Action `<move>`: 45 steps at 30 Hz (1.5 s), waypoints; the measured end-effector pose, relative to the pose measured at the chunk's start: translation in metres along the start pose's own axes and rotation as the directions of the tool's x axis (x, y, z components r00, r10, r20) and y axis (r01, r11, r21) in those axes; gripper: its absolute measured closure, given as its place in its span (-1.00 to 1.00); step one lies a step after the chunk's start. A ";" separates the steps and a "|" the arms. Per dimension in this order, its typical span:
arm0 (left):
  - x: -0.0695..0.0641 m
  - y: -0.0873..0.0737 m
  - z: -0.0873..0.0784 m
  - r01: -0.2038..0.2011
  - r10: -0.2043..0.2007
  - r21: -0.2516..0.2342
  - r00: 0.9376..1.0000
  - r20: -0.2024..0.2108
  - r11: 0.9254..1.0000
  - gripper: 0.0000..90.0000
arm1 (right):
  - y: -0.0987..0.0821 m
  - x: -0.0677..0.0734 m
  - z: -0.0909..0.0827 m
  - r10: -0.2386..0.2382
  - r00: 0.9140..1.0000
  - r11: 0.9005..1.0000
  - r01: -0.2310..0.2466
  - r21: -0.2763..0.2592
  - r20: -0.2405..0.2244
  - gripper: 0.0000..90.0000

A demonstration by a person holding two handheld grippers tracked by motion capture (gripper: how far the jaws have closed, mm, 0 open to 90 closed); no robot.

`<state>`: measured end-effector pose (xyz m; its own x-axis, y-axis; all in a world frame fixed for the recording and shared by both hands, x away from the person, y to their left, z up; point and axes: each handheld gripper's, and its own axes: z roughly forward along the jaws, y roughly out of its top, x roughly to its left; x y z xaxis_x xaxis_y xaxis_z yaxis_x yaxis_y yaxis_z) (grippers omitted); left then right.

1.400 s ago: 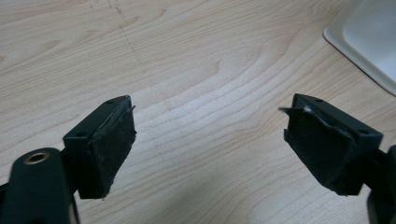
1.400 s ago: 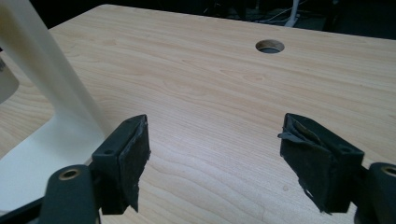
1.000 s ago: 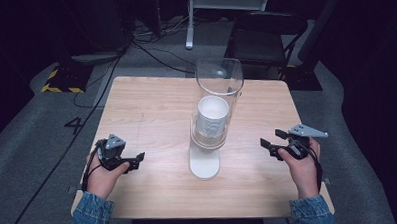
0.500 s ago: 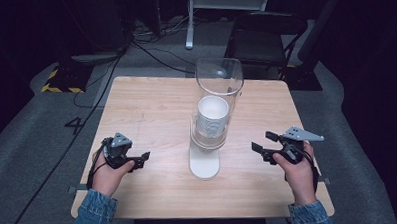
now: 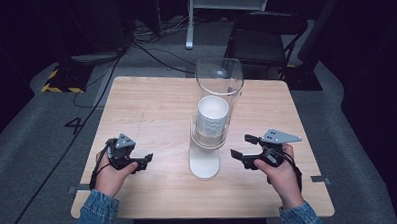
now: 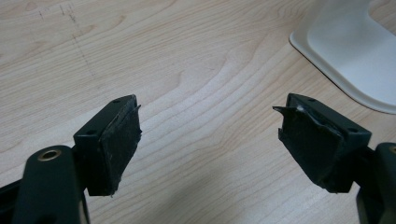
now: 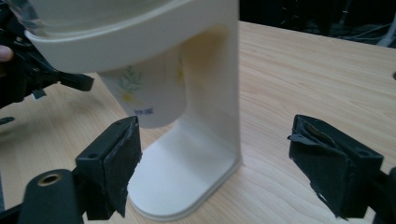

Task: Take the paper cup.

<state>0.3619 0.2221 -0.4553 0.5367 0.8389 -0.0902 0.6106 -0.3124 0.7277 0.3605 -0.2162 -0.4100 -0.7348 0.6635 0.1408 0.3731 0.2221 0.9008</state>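
**Right gripper opens toward the cup dispenser**

The right gripper (image 5: 241, 146) hovers just above the light wooden bench (image 5: 151, 108), held in the person's right hand (image 5: 278, 171). Its jaws have just been opening and now stand wide apart, with nothing between them. In the right gripper view, the cream plastic cup dispenser stand (image 7: 205, 140) is directly ahead of this gripper, near but not touching. The lowest white paper cup with a small leaf print (image 7: 144, 93) hangs out from under the stand's collar, a little above the level of the jaws and slightly toward the left pad.

The left gripper (image 5: 144, 160) is on the other side of the stand. Its jaws are also open and empty, and it points toward the flat foot of the stand (image 6: 348, 51).

The long axis of the cup is upright, the same as the clear tube (image 5: 219, 88) above with the stack of cups inside. I judge the right gripper is the nearer one, so the coming move needs the jaws level, one each side of the cup wall.
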 end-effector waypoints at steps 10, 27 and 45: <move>0.001 -0.003 0.004 -0.002 0.002 0.006 1.000 -0.002 1.000 -0.57 | 0.005 0.025 0.028 -0.057 0.996 0.998 0.056 -0.013 -0.067 -0.63; 0.001 -0.008 0.007 -0.021 0.021 0.021 1.000 0.002 1.000 -0.58 | 0.011 0.039 0.065 -0.086 0.995 0.995 0.083 -0.047 -0.058 -0.64; 0.003 -0.015 0.007 -0.021 0.021 0.041 1.000 -0.001 0.999 -0.59 | 0.011 0.046 0.075 -0.125 0.992 0.982 0.125 -0.142 0.006 -0.35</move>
<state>0.3584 0.2260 -0.4711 0.5488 0.8326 -0.0747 0.6228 -0.3476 0.7010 0.3734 -0.1298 -0.4247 -0.7724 0.6346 0.0244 0.1943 0.1996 0.9604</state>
